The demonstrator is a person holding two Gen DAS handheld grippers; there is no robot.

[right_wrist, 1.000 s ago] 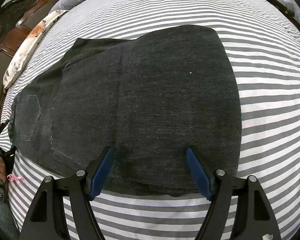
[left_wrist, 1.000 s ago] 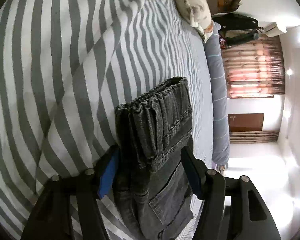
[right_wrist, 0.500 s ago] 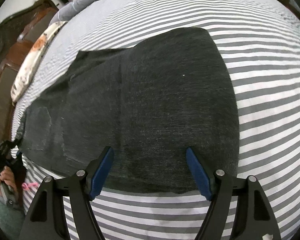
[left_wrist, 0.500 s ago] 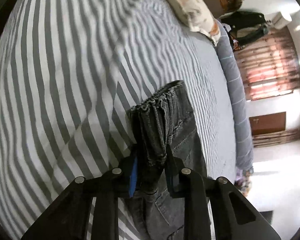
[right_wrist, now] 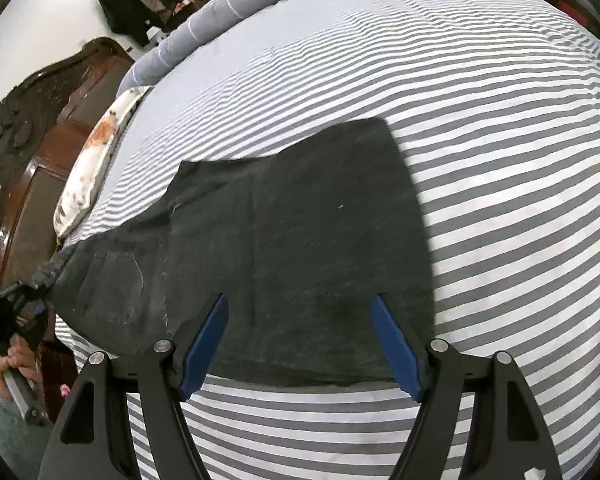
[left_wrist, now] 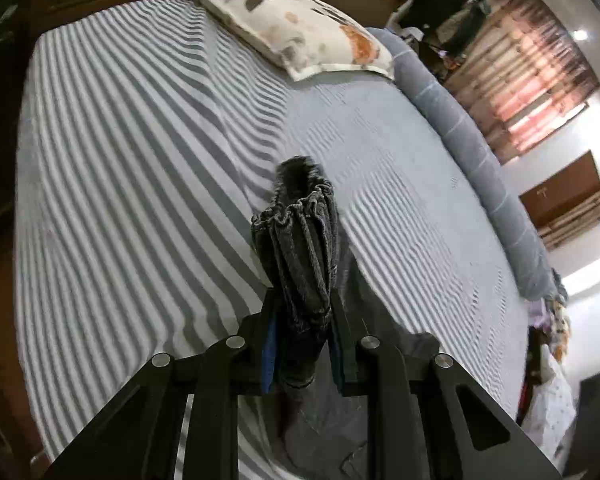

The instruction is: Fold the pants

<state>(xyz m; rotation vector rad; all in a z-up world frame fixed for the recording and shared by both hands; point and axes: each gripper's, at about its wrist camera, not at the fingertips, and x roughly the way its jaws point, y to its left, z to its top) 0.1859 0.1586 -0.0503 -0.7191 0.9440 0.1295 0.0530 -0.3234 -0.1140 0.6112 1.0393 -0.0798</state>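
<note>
Striped grey-and-white bedding (right_wrist: 500, 200) covers a wide bed, with one floral pillow (left_wrist: 300, 28) and one long grey bolster (left_wrist: 480, 152) along its far edges. One pair of dark grey jeans (right_wrist: 300, 248) lies spread flat on it, already doubled leg over leg, a back pocket showing near the waist end.

The left gripper (left_wrist: 302, 320) has just been closing and now pinches the gathered elastic waistband (left_wrist: 300, 240), which stands bunched above its two blue-padded fingers (left_wrist: 269, 344). The right gripper (right_wrist: 300, 340) hovers over the near edge of the jeans, jaws wide apart and holding nothing.

To fold well, I judge the waist should be carried low and straight toward the hems, kept taut so both layers travel together. The free tongs could pin the middle as a crease line, stopping the lower layer from dragging or skewing.
</note>
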